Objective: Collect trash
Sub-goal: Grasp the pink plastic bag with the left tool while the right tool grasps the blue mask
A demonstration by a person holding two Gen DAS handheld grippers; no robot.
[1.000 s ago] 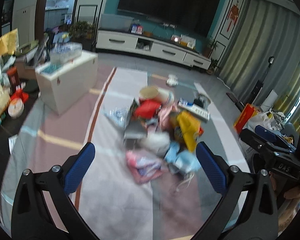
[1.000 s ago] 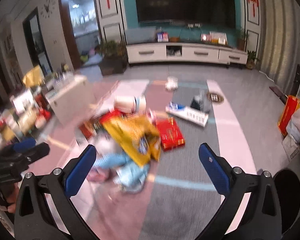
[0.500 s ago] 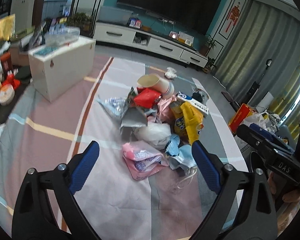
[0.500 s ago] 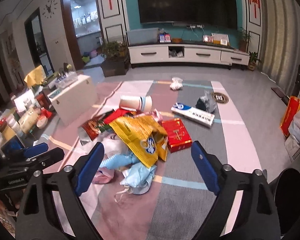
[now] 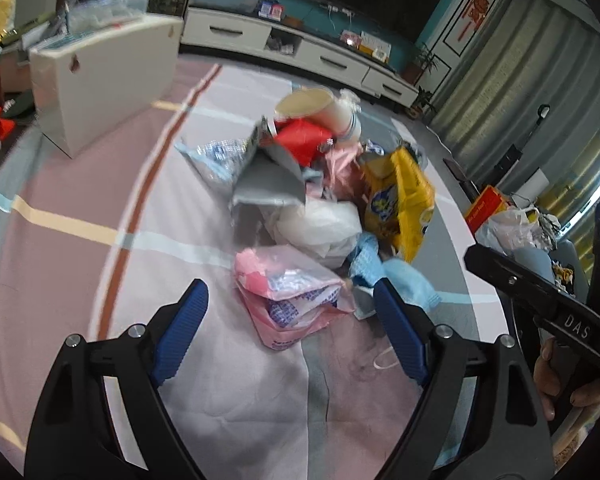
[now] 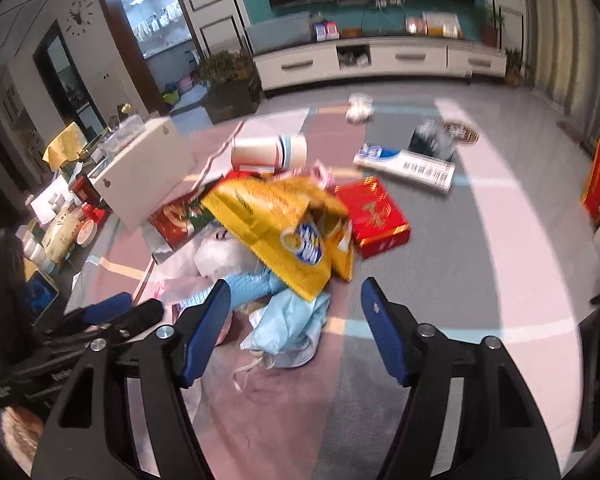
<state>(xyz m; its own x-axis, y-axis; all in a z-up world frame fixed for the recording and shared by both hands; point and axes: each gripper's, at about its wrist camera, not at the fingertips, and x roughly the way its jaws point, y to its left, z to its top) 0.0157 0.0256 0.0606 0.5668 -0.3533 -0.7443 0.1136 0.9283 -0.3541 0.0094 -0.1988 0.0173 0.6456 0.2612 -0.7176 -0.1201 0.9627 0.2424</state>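
A pile of trash lies on the rug. My left gripper (image 5: pixel 290 300) is open and empty, with a pink plastic bag (image 5: pixel 290 300) just beyond its tips. Behind it lie a white bag (image 5: pixel 320 224), a grey foil pack (image 5: pixel 268 180), a yellow bag (image 5: pixel 404 200), a red wrapper (image 5: pixel 302 136) and a paper cup (image 5: pixel 320 108). My right gripper (image 6: pixel 296 300) is open and empty above light blue cloth (image 6: pixel 288 320), close to the yellow bag (image 6: pixel 276 220). A red box (image 6: pixel 374 216) lies right of the pile.
A white chest (image 5: pixel 100 84) stands left of the pile. A long white-and-blue box (image 6: pixel 406 164) and a dark bag (image 6: pixel 430 138) lie farther back. A TV cabinet (image 6: pixel 380 60) lines the far wall. Bags and a red box (image 5: pixel 488 208) sit at the right.
Both grippers have moved forward and down toward the pile. The jaws of both have narrowed but stay open. Nothing was taken hold of.
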